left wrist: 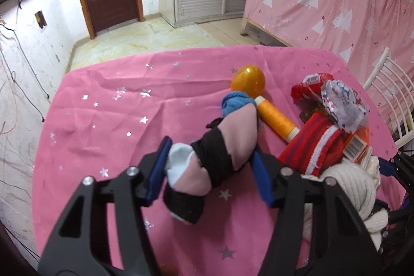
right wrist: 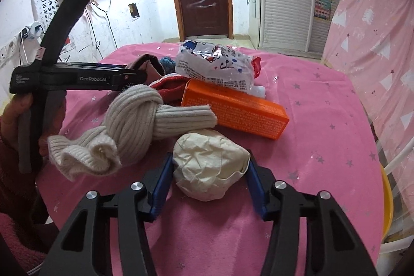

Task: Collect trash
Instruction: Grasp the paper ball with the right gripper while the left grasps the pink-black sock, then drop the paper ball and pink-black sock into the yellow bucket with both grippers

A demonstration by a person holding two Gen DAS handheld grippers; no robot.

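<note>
My left gripper [left wrist: 209, 149] is shut on a pink, black and white sock bundle [left wrist: 220, 146] and holds it over the pink tablecloth [left wrist: 116, 107]. My right gripper [right wrist: 209, 161] has its blue pads against both sides of a crumpled cream paper ball [right wrist: 209, 167] that rests on the cloth. A crinkled white plastic wrapper [right wrist: 214, 66] lies on an orange box [right wrist: 235, 113] behind the ball. The wrapper also shows in the left wrist view [left wrist: 344, 105], beside a red wrapper [left wrist: 310, 87].
A knotted cream sock [right wrist: 129, 128] lies left of the paper ball. A red striped sock [left wrist: 310, 146], an orange thread spool [left wrist: 276, 120], an orange plastic egg [left wrist: 248, 82] and a blue sock [left wrist: 235, 102] crowd the table's right side. A white chair [left wrist: 388, 95] stands past the right edge.
</note>
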